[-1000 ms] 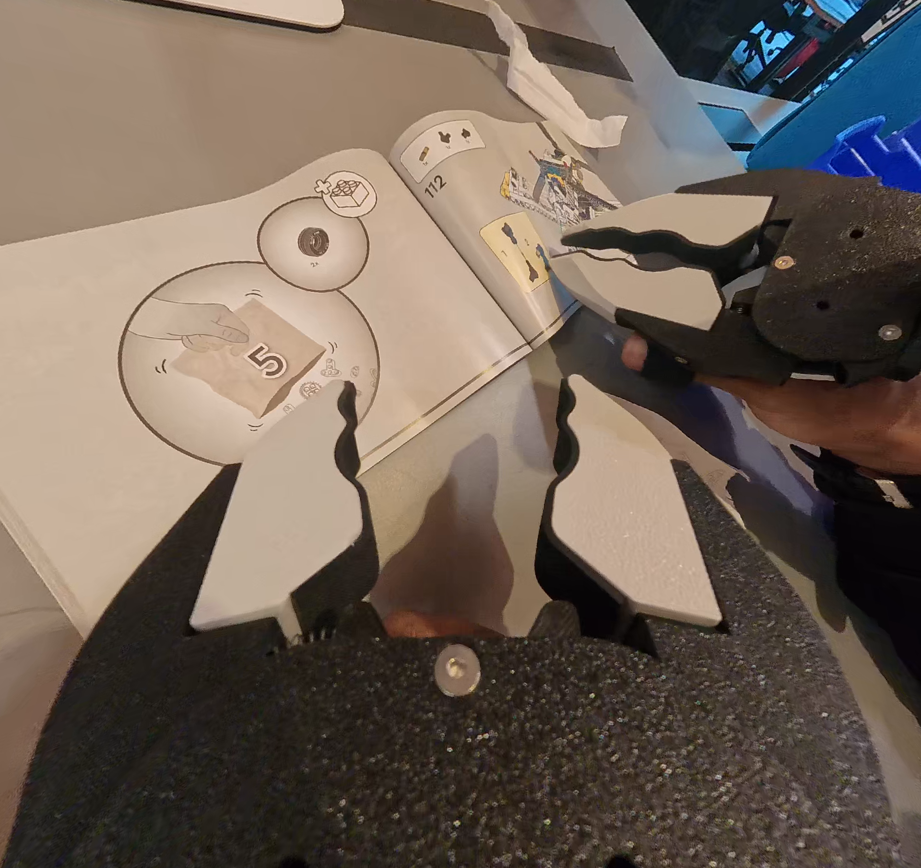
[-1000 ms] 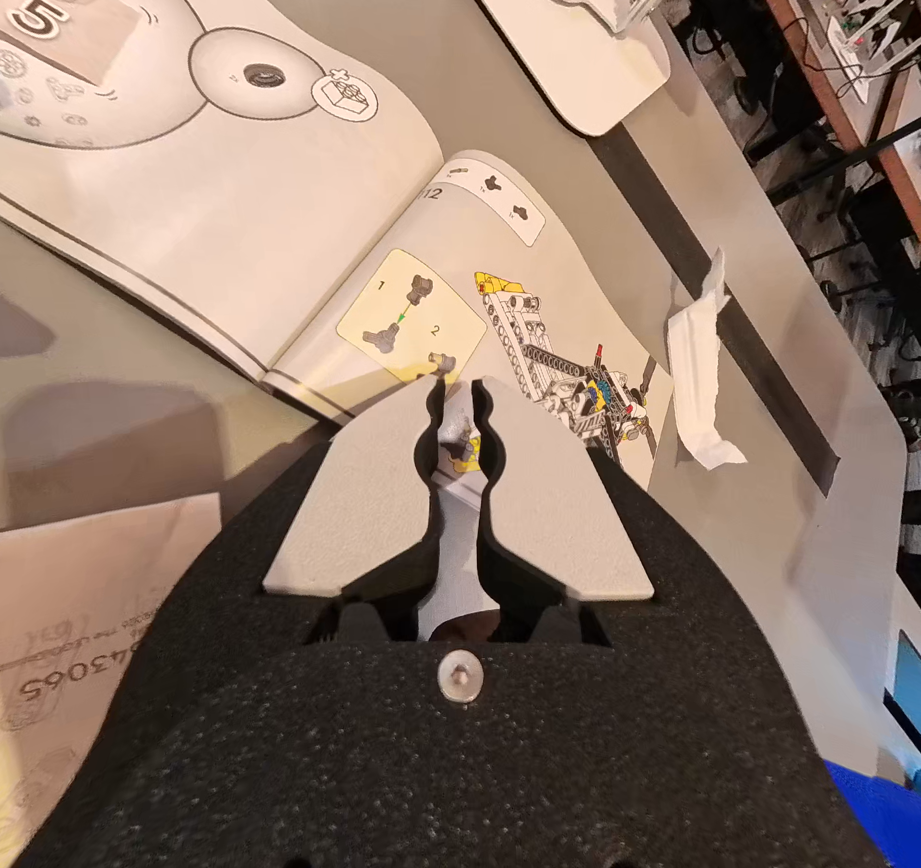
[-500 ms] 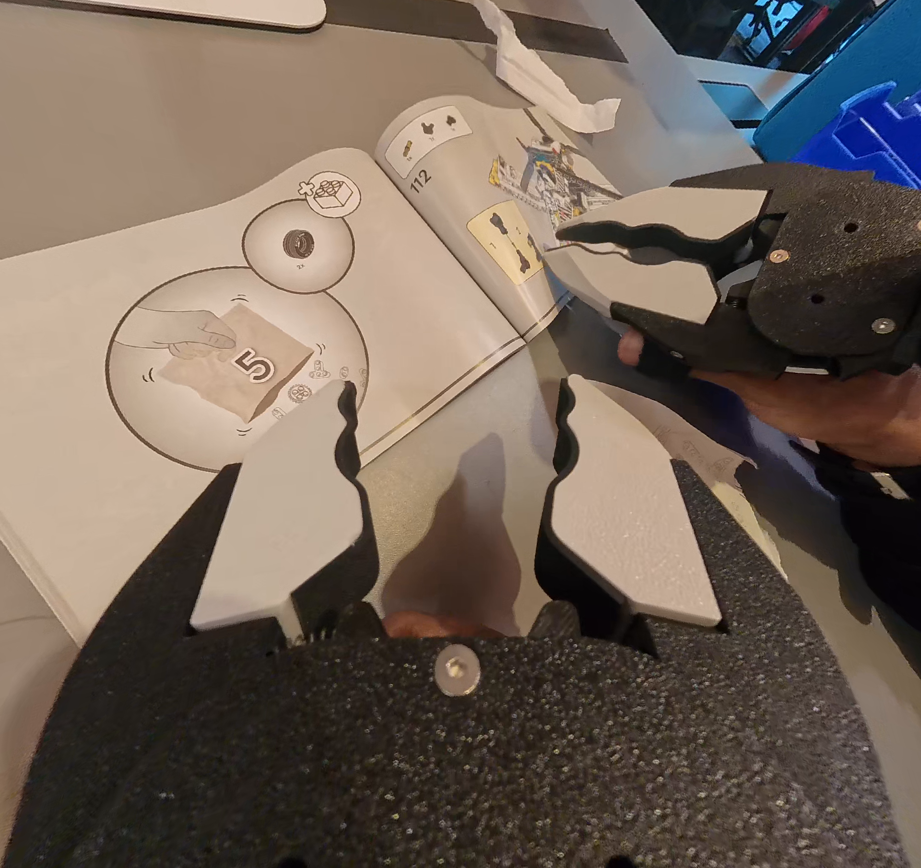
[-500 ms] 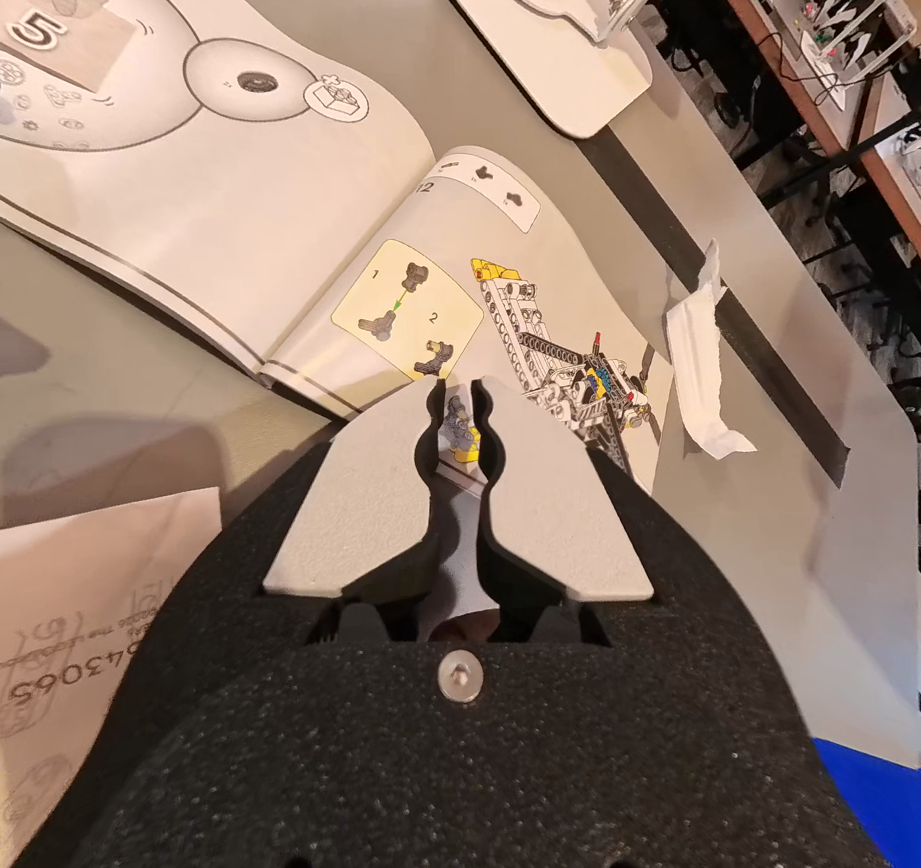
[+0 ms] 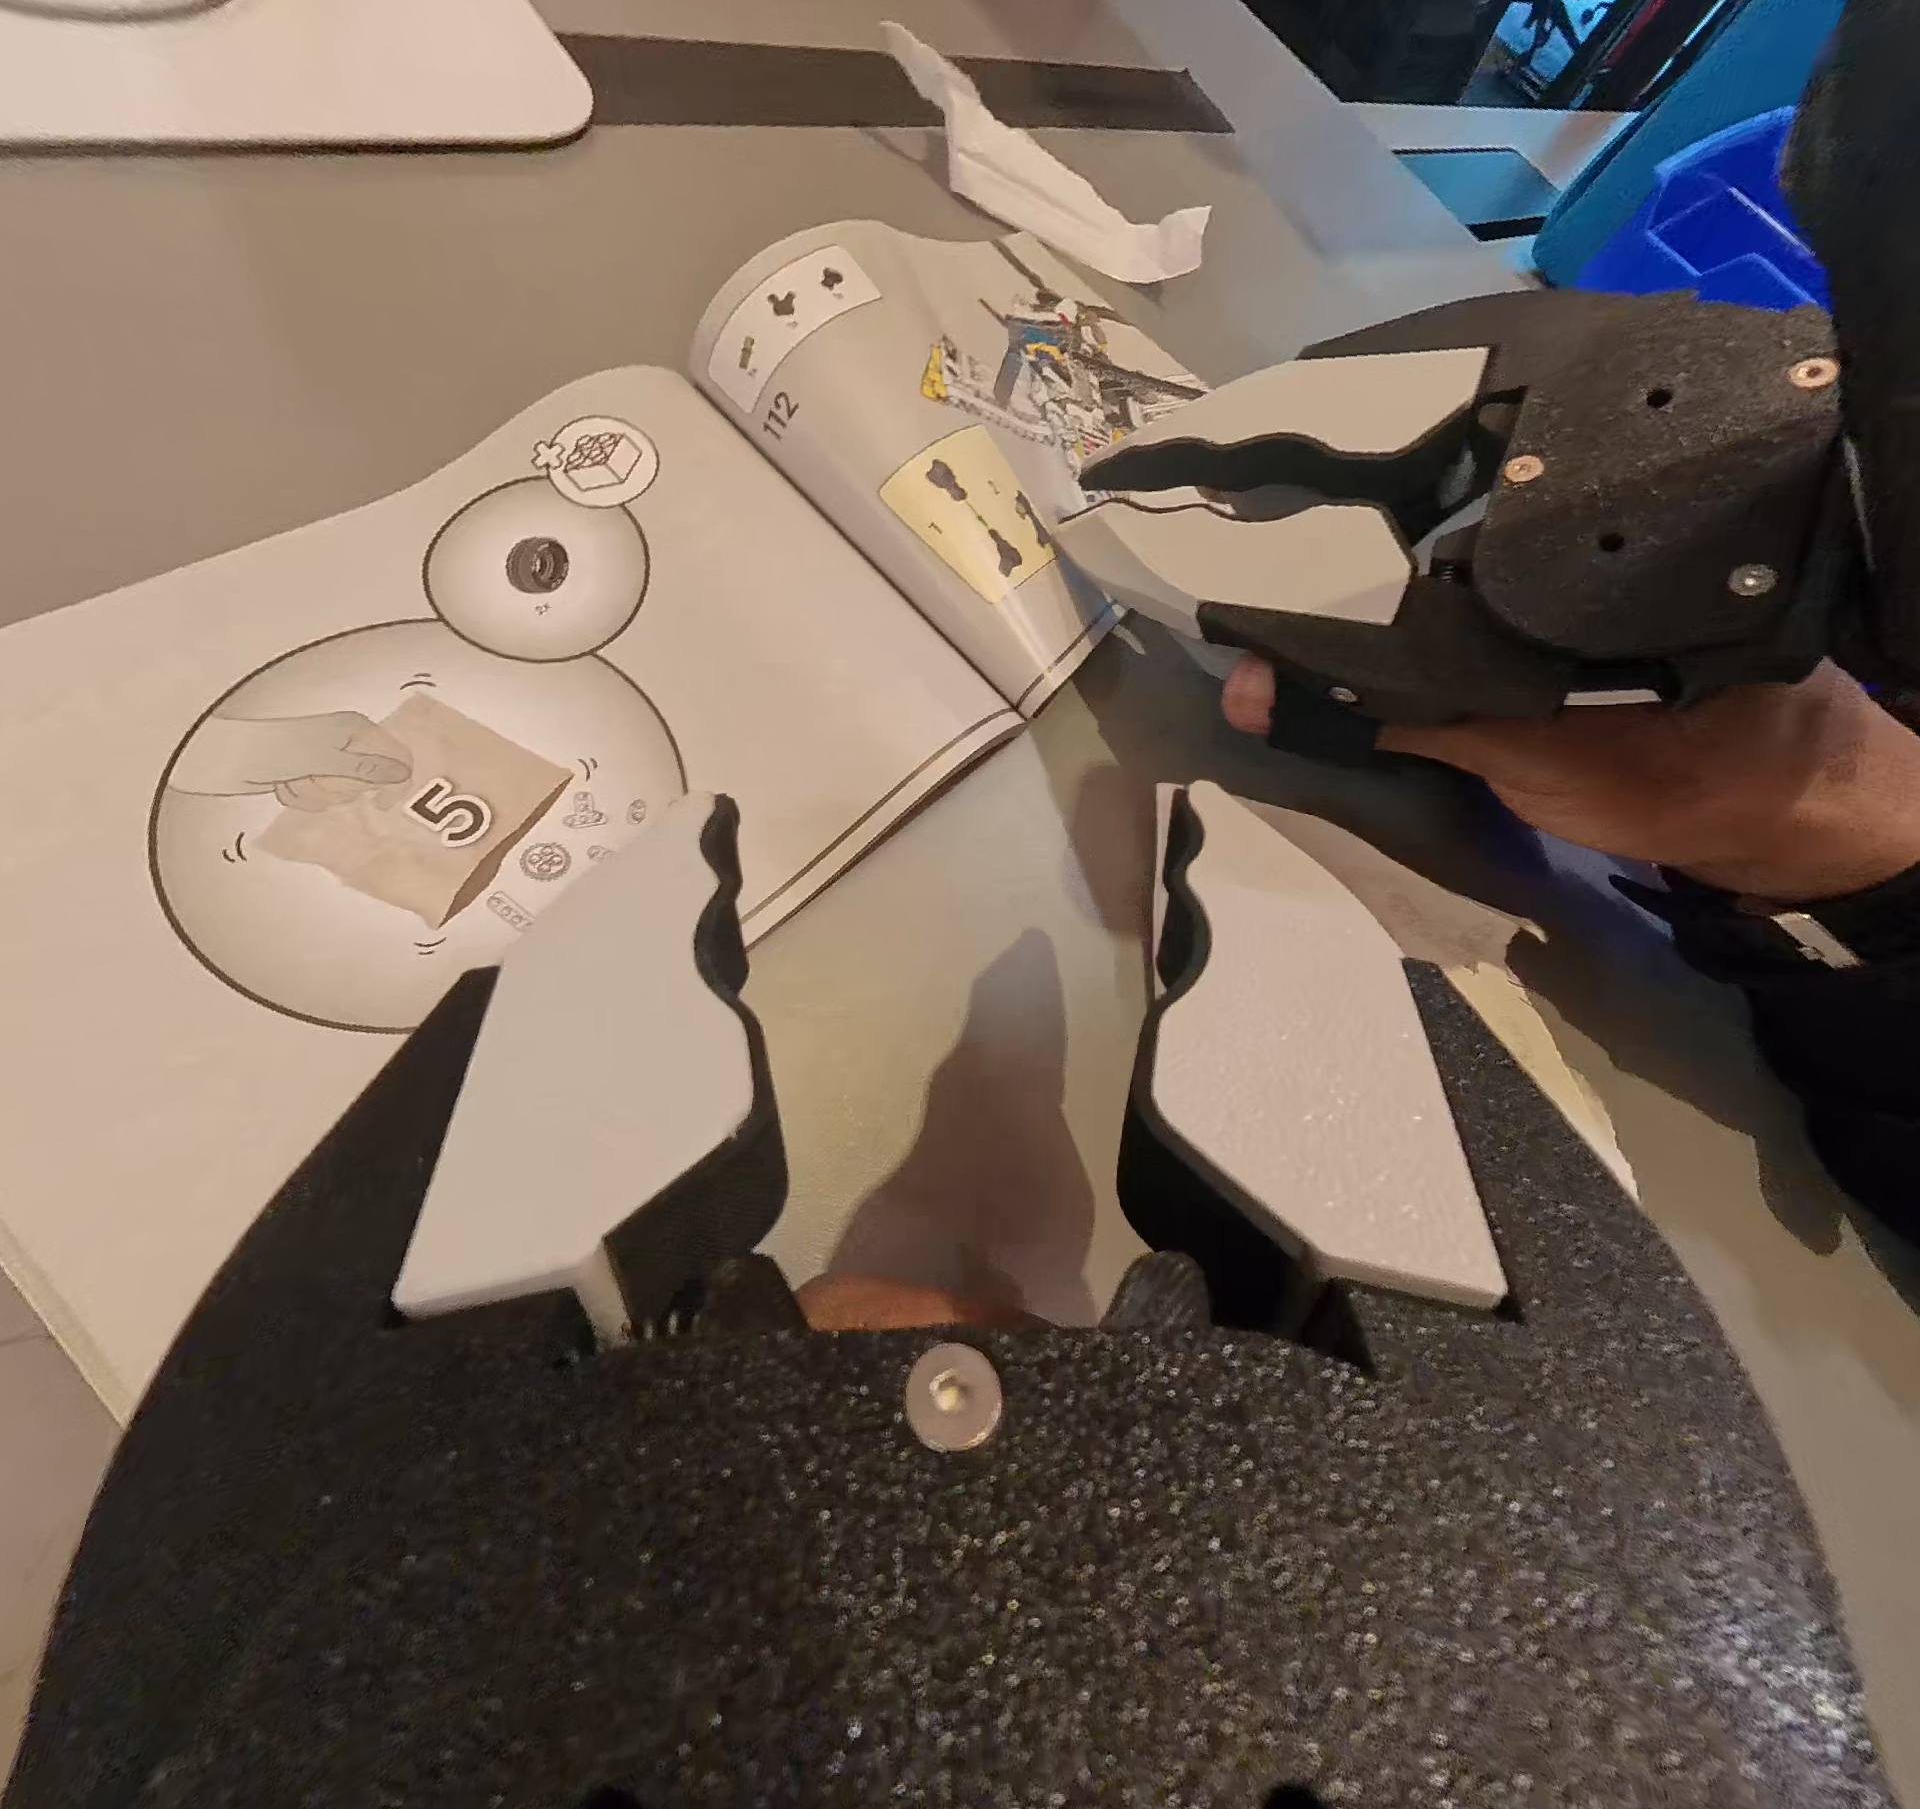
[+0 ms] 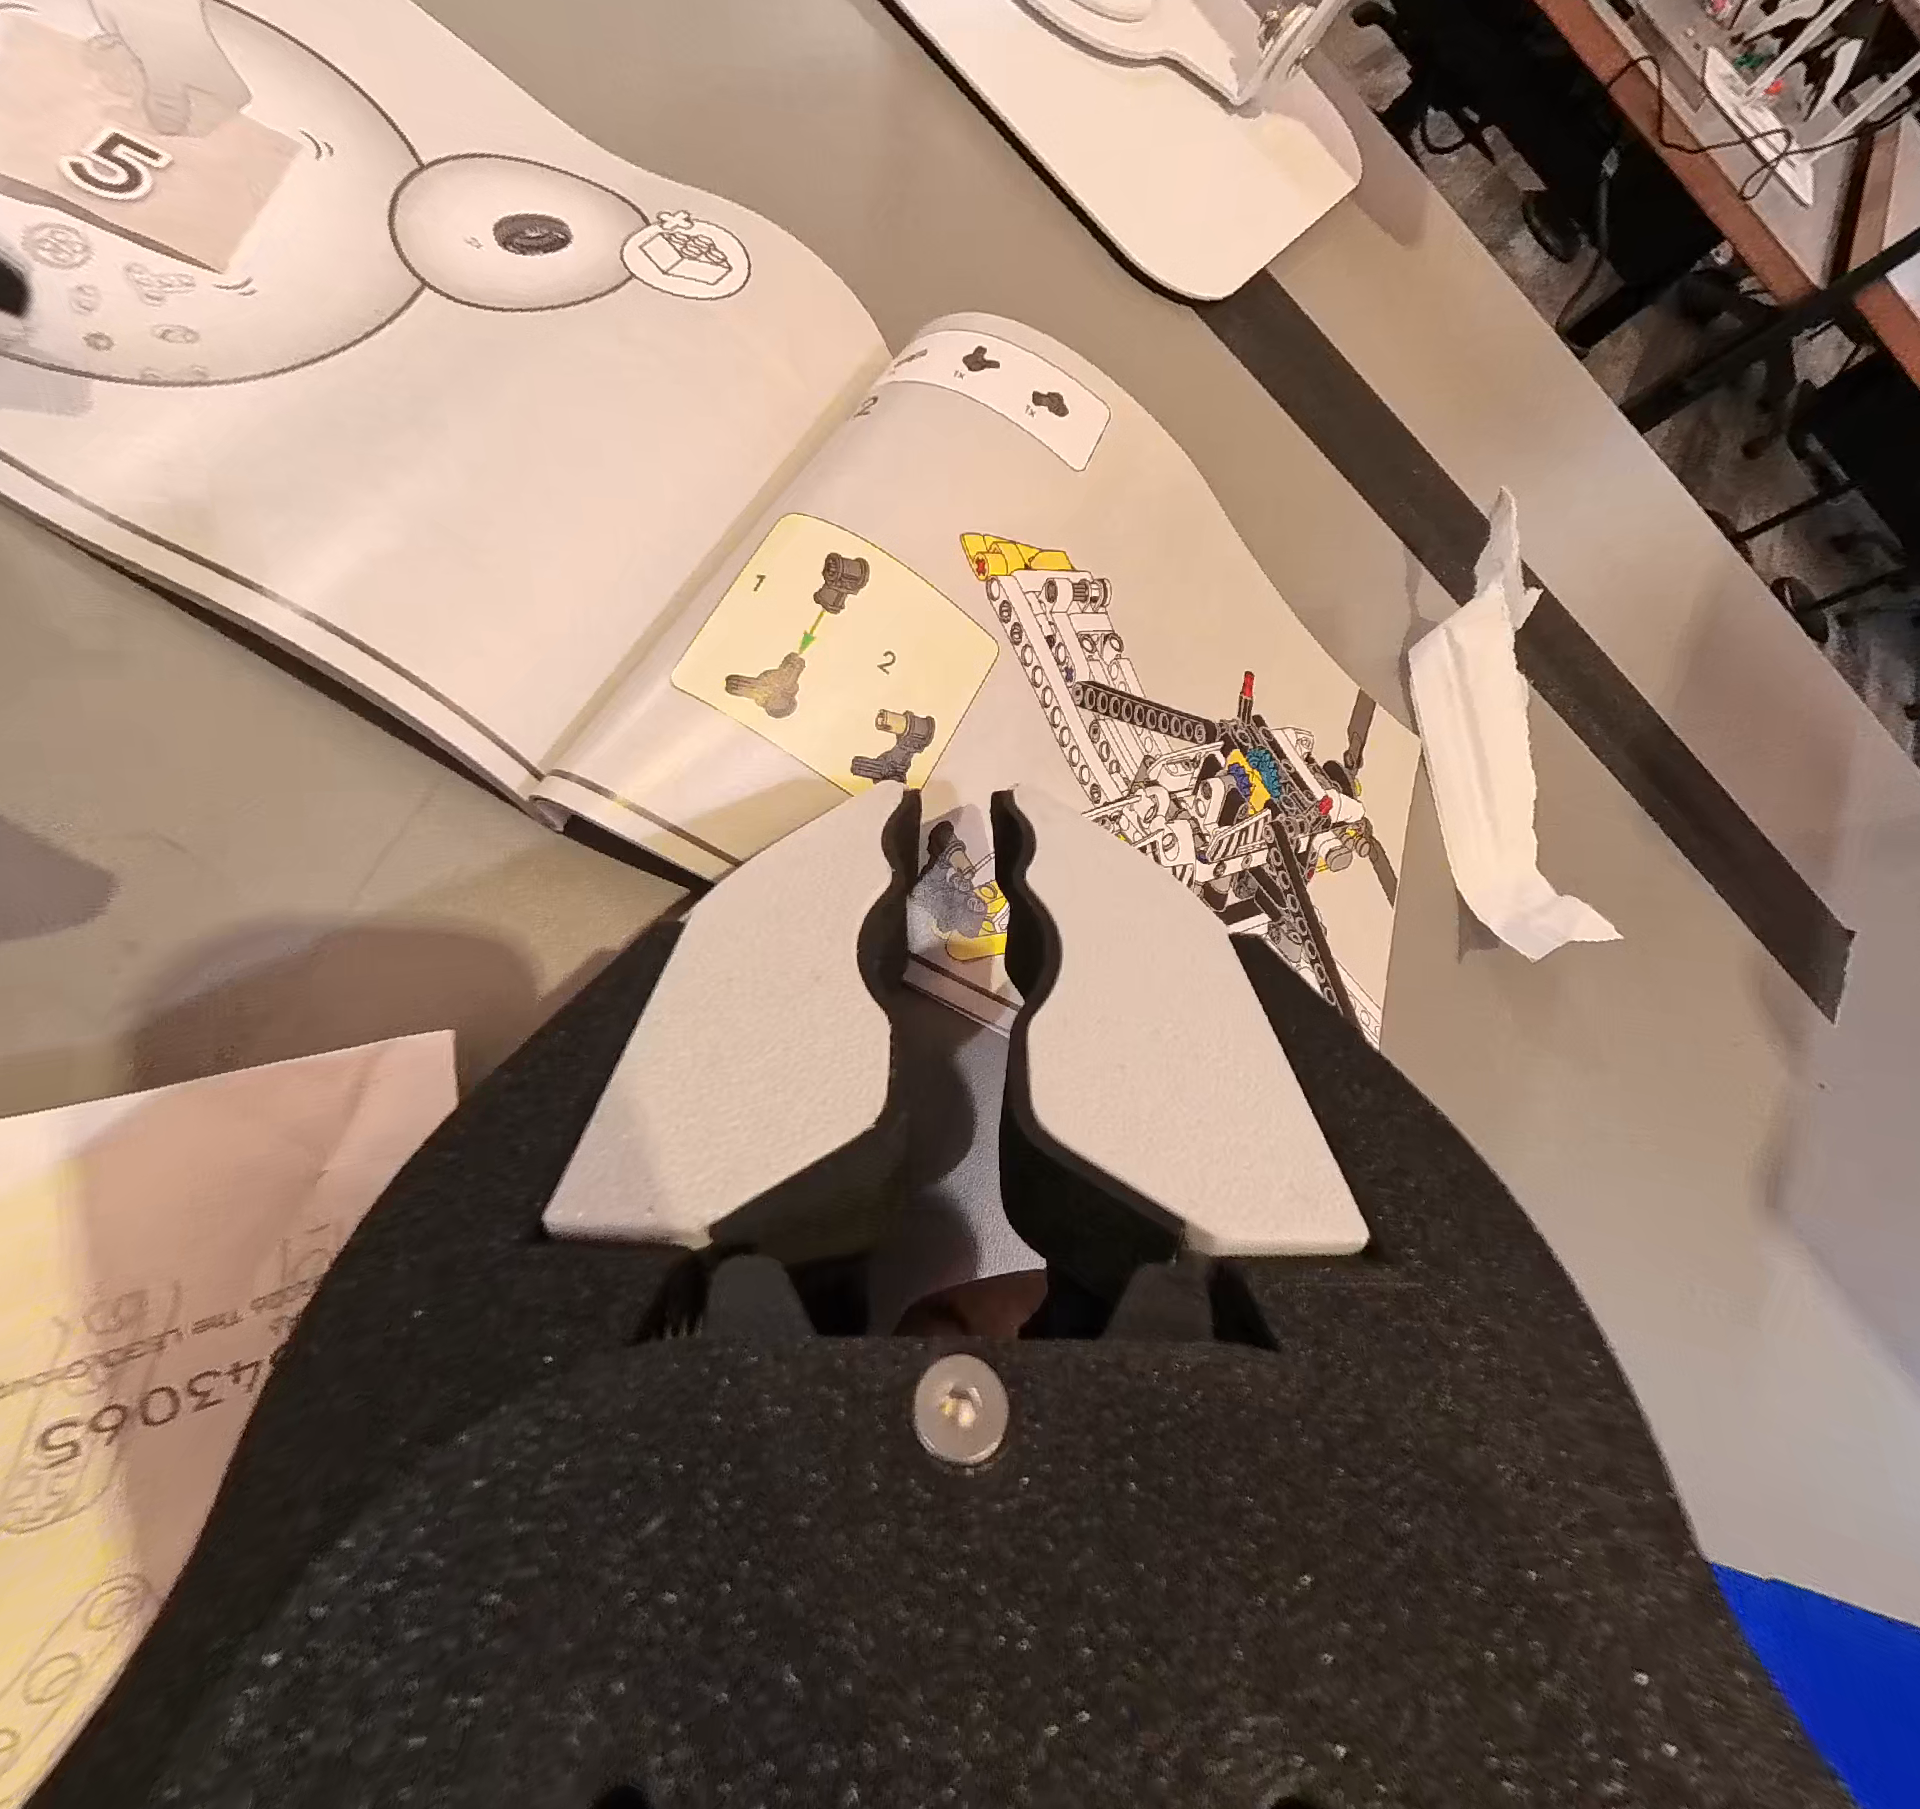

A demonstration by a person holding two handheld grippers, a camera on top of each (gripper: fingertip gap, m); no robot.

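The left gripper [image 5: 940,803] hangs wide open and bare over the grey table [image 5: 260,305], its left fingertip above the booklet [image 5: 727,616]. The one booklet lies open and flat. Its left page bears grey circled drawings, and its right page has a yellow inset and a drawing of a white and yellow model.

To the right, the right gripper [image 5: 1081,502], held by a hand [image 5: 1662,772], stands nearly closed at the right page's lower edge. A lifted page corner sits in the narrow gap, but I cannot tell whether the pads pinch it.

There are two grippers, one white pad [image 5: 312,45], one tissue scrap [image 5: 1039,180] and one loose sheet [image 6: 156,1292].

Only the left view shows the hand and a blue bin [image 5: 1714,221]. Only the right view shows the corner between the fingertips and the full model drawing.
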